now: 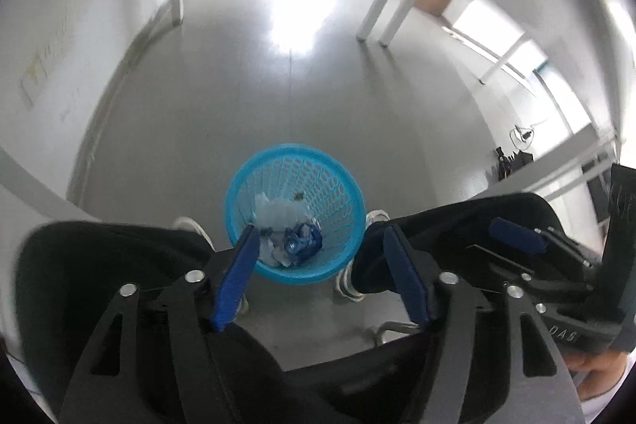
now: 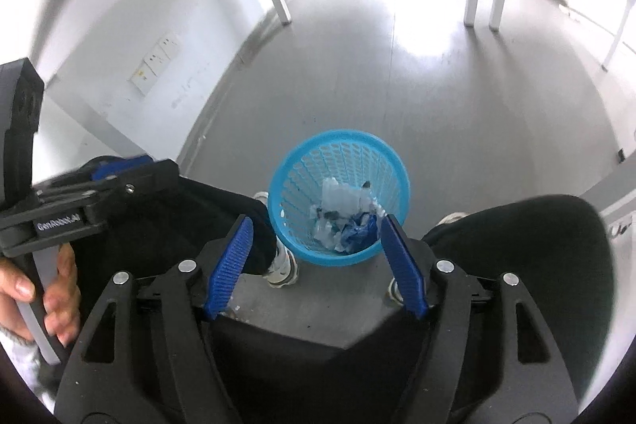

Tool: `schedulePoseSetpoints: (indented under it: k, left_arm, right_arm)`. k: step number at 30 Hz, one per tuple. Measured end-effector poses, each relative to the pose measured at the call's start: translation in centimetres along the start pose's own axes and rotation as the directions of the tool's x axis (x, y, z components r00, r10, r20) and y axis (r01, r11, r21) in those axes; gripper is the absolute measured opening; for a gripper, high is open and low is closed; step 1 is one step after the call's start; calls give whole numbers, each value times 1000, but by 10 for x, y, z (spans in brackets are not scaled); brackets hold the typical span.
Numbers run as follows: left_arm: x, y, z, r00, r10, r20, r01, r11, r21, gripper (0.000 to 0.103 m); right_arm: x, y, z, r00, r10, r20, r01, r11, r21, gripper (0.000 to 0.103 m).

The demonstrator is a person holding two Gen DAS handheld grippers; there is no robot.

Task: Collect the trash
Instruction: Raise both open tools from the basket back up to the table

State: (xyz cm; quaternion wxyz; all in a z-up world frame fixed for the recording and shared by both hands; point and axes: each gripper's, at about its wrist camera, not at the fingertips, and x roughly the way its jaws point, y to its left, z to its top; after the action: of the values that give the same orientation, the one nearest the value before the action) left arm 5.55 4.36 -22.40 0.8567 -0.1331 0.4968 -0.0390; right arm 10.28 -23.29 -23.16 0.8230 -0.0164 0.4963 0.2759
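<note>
Left wrist view: left gripper [image 1: 318,253] and right gripper [image 2: 314,245] hang over the blue basket [image 1: 338,165], fingers apart, empty. Drop looks done; next, locate remaining trash.

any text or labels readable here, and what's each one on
"GenRobot.AI": on the black body of the left gripper, seen from the right wrist view.
"DAS": on the black body of the right gripper, seen from the left wrist view; possibly only part of a word.
Wall plate: markings too blurred to read.
</note>
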Motion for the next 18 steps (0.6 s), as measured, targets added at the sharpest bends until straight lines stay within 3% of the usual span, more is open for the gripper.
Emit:
schedulePoseSetpoints:
  k: [5, 9, 14, 16, 18]
  left_arm:
    - [-53, -23, -11, 992, 3, 129, -20, 991, 129, 71]
    - [-91, -33, -10, 978, -26, 208, -5, 989, 150, 78]
    - [-137, -42, 3, 947, -86, 308, 33, 984, 173, 79]
    - [-151, -44, 10, 934, -86, 347, 21, 982, 186, 82]
    - [-162, -47, 21, 921, -101, 377, 25, 979, 200, 92]
  right_arm:
    - [-48, 3, -12, 997, 0, 76, 1, 1000, -11, 64]
    - [-102, 19, -5, 981, 29, 192, -12, 996, -88, 69]
    - [-158, 30, 25, 950, 76, 304, -42, 992, -116, 75]
    - [-174, 33, 39, 936, 83, 343, -44, 992, -121, 76]
    - [-185, 33, 53, 926, 83, 368, -41, 992, -120, 79]
